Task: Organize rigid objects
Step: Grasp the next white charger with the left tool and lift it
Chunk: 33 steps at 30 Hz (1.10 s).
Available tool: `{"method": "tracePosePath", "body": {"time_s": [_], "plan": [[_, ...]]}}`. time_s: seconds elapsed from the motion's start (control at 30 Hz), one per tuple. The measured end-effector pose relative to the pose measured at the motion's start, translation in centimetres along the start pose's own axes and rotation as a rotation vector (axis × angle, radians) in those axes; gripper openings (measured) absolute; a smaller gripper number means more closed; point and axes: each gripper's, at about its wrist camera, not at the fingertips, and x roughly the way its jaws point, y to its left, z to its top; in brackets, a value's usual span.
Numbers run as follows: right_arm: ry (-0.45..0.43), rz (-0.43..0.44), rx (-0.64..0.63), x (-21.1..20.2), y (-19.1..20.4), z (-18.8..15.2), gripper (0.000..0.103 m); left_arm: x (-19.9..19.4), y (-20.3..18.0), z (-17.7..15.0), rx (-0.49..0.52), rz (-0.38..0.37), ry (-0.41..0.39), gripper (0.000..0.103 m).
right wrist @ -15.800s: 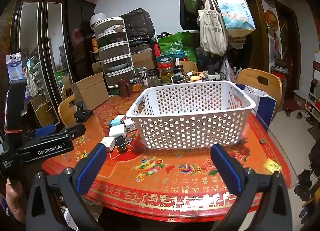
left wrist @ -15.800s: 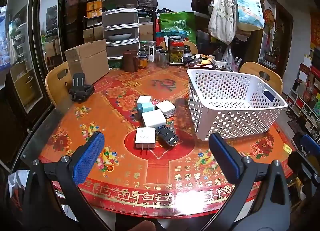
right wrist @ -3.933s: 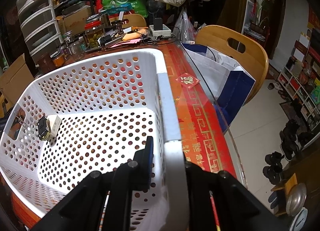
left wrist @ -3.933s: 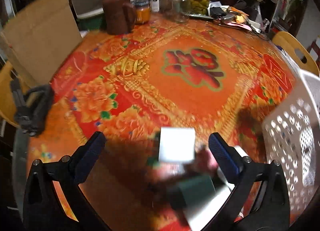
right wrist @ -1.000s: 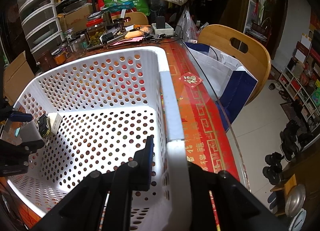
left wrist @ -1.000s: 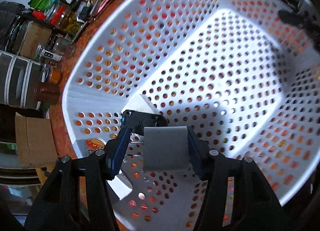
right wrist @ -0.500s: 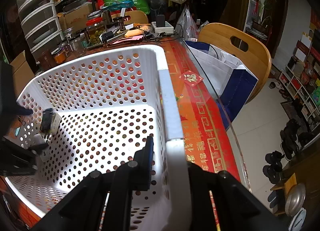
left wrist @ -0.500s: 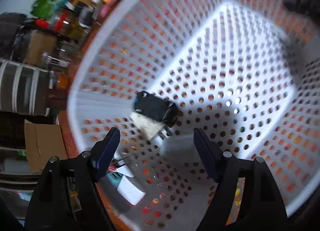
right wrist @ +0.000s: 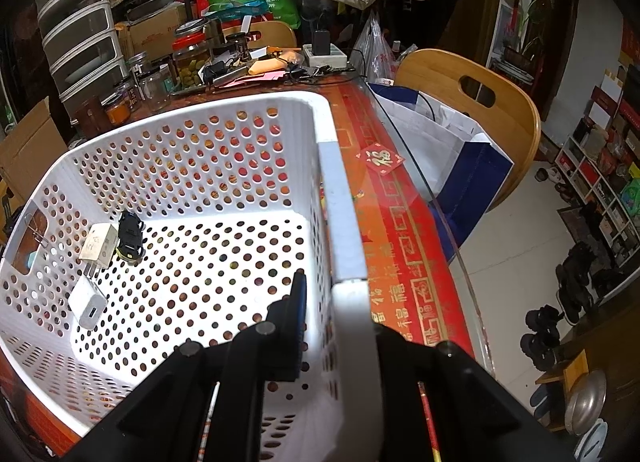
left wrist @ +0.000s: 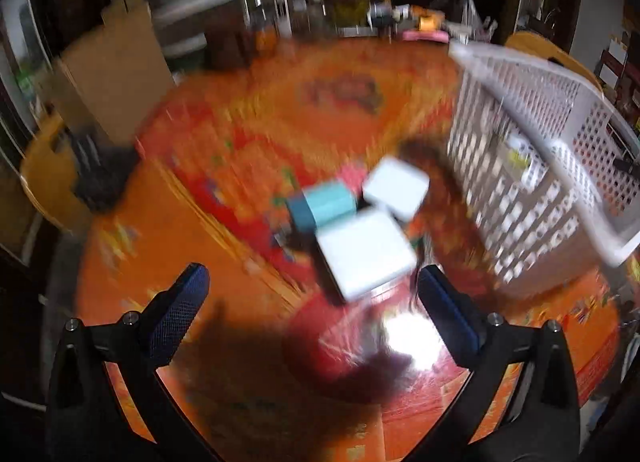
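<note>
The left wrist view is motion-blurred. My left gripper is open and empty above the table. Just ahead of it lie a large white charger, a smaller white charger and a teal block. The white perforated basket stands to their right. My right gripper is shut on the basket's near rim. Inside the basket lie a white plug with writing, a black toy car and a white USB charger.
A cardboard box, jars and stacked drawers crowd the table's far side. A black clamp-like object lies at the left edge. A wooden chair and a paper bag stand right of the table.
My left gripper let the white USB charger go inside the basket, opened, and swung out to above the chargers on the table. My right gripper kept its hold on the rim.
</note>
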Motion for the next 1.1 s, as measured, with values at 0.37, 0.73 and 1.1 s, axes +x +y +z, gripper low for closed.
{"method": "tracePosePath", "body": {"time_s": [0.37,0.73,1.1], "plan": [[0.002,-0.003,0.003,0.1,-0.1,0.0,0.010,6.3,-3.4,1.2,-0.087,-0.007,0.045,0.103],[0.002,-0.003,0.002,0.1,-0.1,0.0,0.010,8.0,-2.5,2.1,-0.172,-0.009,0.084,0.075],[0.002,-0.004,0.001,0.1,0.0,-0.1,0.010,3.3,-1.6,0.6,-0.147,0.084,-0.078,0.075]]}}
